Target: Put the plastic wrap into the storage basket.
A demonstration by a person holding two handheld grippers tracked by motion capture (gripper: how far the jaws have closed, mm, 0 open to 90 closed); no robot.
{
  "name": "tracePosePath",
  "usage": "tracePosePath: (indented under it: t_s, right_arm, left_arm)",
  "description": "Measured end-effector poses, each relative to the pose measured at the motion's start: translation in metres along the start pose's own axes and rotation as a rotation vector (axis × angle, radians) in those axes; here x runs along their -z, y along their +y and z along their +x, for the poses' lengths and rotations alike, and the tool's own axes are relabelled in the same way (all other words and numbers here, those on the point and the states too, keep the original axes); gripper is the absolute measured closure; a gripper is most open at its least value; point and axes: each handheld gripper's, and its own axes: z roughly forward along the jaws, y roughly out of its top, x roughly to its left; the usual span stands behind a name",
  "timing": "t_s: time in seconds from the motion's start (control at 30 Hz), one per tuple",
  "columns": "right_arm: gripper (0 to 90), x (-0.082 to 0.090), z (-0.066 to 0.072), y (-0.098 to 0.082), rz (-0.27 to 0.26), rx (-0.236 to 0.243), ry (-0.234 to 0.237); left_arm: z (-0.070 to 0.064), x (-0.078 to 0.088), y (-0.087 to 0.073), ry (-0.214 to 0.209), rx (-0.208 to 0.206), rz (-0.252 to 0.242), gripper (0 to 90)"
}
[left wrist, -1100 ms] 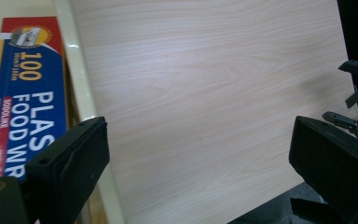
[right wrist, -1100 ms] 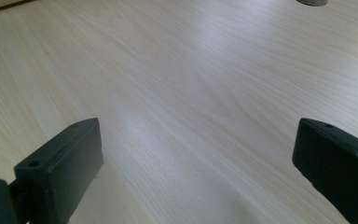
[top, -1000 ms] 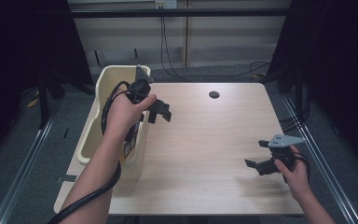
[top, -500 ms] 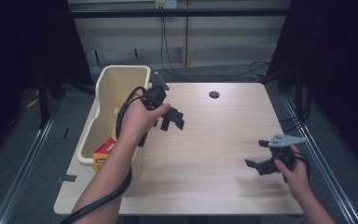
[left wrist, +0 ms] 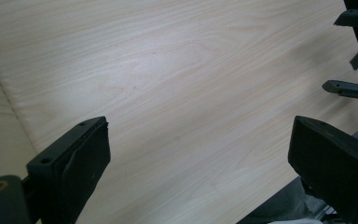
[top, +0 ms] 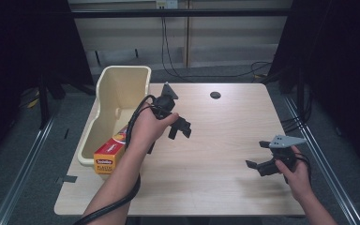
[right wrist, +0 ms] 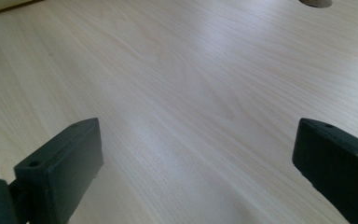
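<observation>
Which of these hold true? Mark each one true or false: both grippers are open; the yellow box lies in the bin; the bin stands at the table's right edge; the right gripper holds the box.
1. Both the left gripper and the right gripper are open. True.
2. The yellow box lies in the cream bin. True.
3. The bin stands at the right edge of the table. False: it stands at the left edge.
4. The right gripper holds the box. False: its jaws are empty, over bare wood.
</observation>
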Motion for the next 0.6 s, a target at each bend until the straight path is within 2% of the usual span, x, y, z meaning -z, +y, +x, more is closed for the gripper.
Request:
tracePosePath:
  t_s: [0.47,0.6]
  right_arm:
    - [1.3,-0.001,0.0,-0.001,0.009,0.005,0.01]
    - [1.3,-0.001,0.0,-0.001,0.012,0.009,0.008]
  left_arm:
    - [-0.005,-0.024,-0.006,-0.02,-0.037,-0.008,6.0]
    - [-0.005,-0.031,-0.01,-0.028,-0.032,-0.012,6.4]
